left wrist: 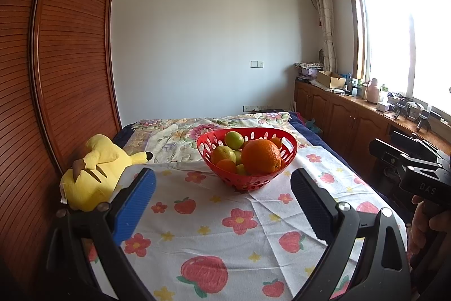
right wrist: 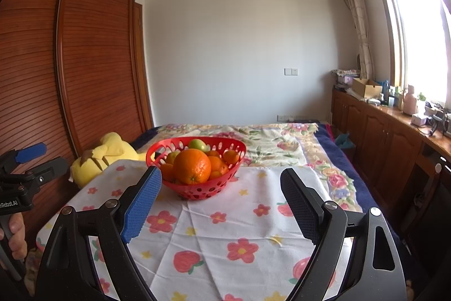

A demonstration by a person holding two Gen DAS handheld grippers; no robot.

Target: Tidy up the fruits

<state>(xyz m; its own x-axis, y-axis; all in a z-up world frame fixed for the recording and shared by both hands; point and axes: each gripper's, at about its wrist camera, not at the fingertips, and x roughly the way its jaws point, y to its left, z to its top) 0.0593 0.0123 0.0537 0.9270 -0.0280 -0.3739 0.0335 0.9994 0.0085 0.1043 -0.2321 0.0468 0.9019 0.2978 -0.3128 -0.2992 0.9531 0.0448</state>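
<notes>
Left wrist view alone: green fruit [left wrist: 234,139] behind orange [left wrist: 261,157]; left gripper [left wrist: 222,189], right gripper [right wrist: 220,188] both wide, empty.

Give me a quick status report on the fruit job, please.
Left gripper and right gripper open, empty. Fruit piled in red basket on cloth. Nothing in the way.

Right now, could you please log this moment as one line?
left gripper: open, empty | right gripper: open, empty | fruits: all in red basket | large orange on top

Ahead of the tool, a glossy red plastic basket [left wrist: 248,182] sits on matt printed cloth [left wrist: 214,222]; the orange [left wrist: 261,157] looks dimpled.
</notes>
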